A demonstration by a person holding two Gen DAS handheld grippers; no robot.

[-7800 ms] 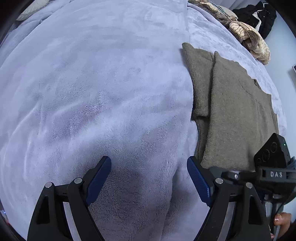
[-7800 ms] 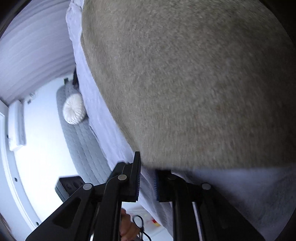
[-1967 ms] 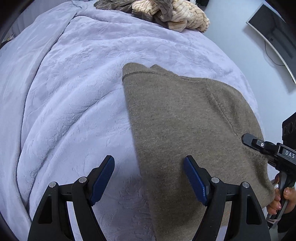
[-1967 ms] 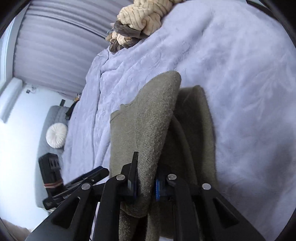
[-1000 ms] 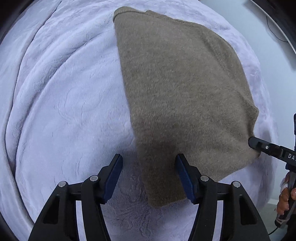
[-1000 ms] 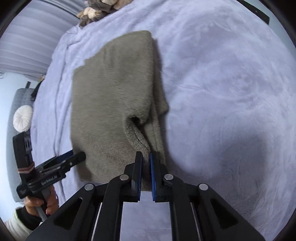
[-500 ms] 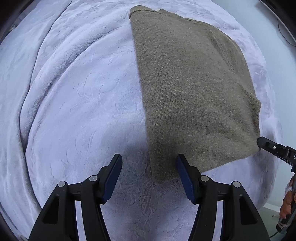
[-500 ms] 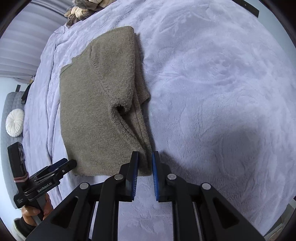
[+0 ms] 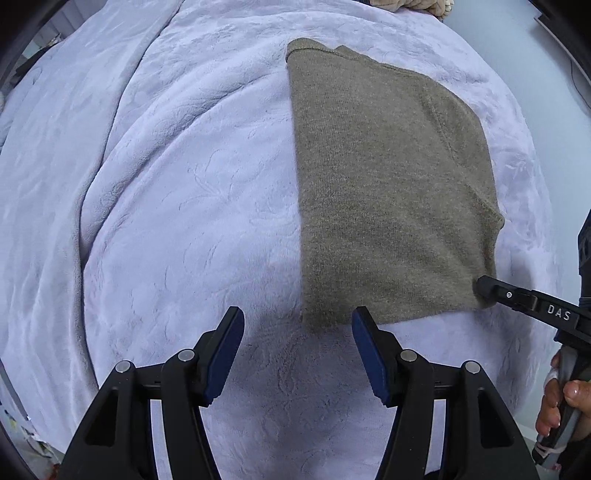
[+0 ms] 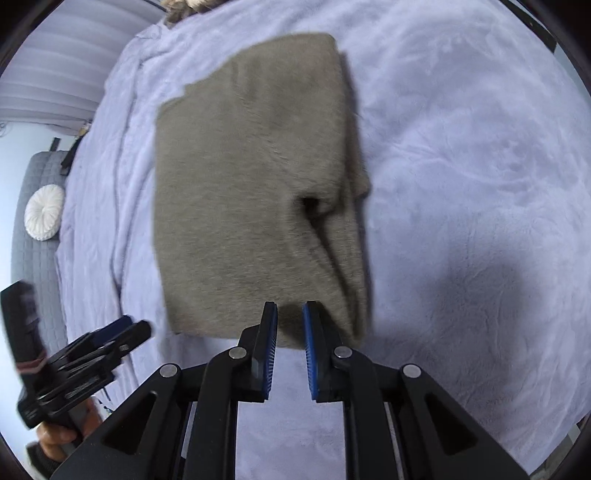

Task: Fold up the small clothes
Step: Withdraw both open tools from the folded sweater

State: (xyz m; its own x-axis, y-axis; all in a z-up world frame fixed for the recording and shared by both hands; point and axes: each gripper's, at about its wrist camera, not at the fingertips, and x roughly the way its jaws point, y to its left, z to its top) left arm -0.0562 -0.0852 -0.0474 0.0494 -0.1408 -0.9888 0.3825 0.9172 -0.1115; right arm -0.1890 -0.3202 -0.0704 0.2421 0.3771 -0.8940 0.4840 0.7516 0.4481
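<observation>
An olive-brown knitted garment [image 9: 388, 184] lies folded into a rectangle on the lilac blanket; it also shows in the right wrist view [image 10: 258, 192], with a small gap in its fold on the right side. My left gripper [image 9: 297, 325] is open and empty, just before the garment's near left corner. My right gripper [image 10: 290, 317] is open a little and empty, just before the garment's near edge. In the left wrist view the right gripper's tip [image 9: 484, 286] touches the garment's near right corner.
The lilac plush blanket [image 9: 166, 184] covers the bed all around the garment. A pile of beige and brown clothes [image 9: 410, 4] lies at the far edge. A grey sofa with a round white cushion [image 10: 43, 212] stands to the left.
My right gripper has let go of the garment's near edge, opened slightly and drawn back. The garment now lies flat. My left gripper stays open near its corner.
</observation>
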